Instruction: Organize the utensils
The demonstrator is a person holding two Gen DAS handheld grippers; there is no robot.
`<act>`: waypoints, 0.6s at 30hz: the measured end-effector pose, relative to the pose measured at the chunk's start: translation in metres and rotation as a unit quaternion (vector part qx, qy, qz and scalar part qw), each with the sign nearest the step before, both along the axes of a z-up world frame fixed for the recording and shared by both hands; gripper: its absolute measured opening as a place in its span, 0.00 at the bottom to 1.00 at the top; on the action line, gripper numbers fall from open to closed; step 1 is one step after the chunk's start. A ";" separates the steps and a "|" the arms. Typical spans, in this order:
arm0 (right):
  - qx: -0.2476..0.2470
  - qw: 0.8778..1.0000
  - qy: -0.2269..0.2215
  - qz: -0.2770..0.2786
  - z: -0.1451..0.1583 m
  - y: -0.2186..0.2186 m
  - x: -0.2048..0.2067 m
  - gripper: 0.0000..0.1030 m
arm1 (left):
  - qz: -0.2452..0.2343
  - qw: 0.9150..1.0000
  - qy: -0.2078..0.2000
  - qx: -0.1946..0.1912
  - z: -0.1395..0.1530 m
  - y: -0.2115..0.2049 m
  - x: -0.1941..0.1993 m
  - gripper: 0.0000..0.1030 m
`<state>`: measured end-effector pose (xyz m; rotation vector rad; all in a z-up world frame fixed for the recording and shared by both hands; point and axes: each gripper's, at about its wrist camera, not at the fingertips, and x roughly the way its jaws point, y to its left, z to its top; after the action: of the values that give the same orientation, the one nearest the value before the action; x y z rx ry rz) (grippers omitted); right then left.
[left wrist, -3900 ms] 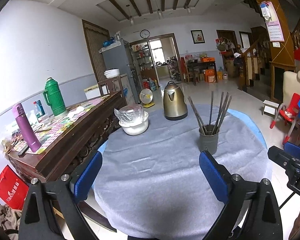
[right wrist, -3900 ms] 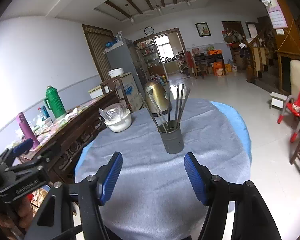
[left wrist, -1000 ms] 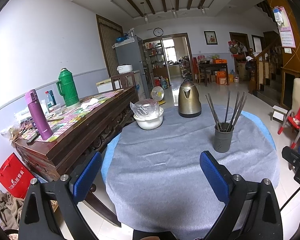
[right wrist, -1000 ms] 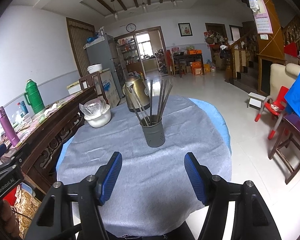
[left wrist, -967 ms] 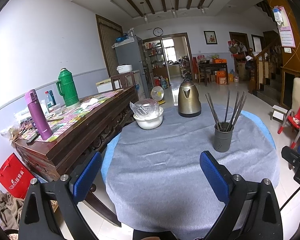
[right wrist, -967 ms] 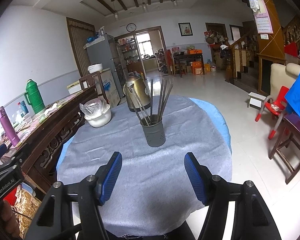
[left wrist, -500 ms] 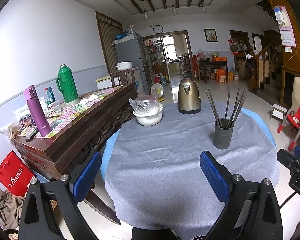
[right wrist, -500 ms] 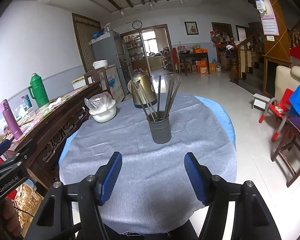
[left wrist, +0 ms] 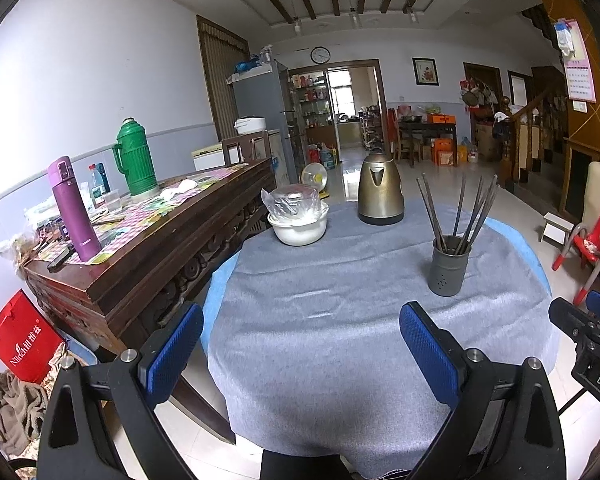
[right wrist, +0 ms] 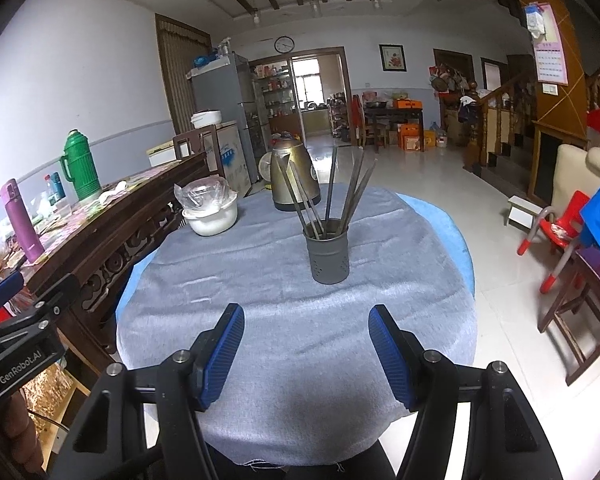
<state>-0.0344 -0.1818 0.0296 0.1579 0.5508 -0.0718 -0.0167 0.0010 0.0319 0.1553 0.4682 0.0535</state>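
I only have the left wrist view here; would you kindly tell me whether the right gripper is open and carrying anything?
Observer: The right gripper is open, with nothing between its blue pads.
Operator: Thank you. How is the utensil holder placed relative to it?
Observer: The grey holder stands straight ahead, roughly centred between the fingers and well clear of them, with the chopsticks leaning inside it.
Operator: Is anything close on its right side?
Observer: A dark wooden chair stands on the floor to the right of the table.
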 end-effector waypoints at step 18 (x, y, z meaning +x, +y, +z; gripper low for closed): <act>-0.016 1.000 -0.008 0.003 0.014 0.007 0.014 0.66 | 0.004 1.000 0.007 -0.007 -0.004 0.001 0.009 0.96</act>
<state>-0.0202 -0.1746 0.0432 0.1257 0.5329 -0.0738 -0.0077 0.0024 0.0282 0.1409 0.4822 0.0575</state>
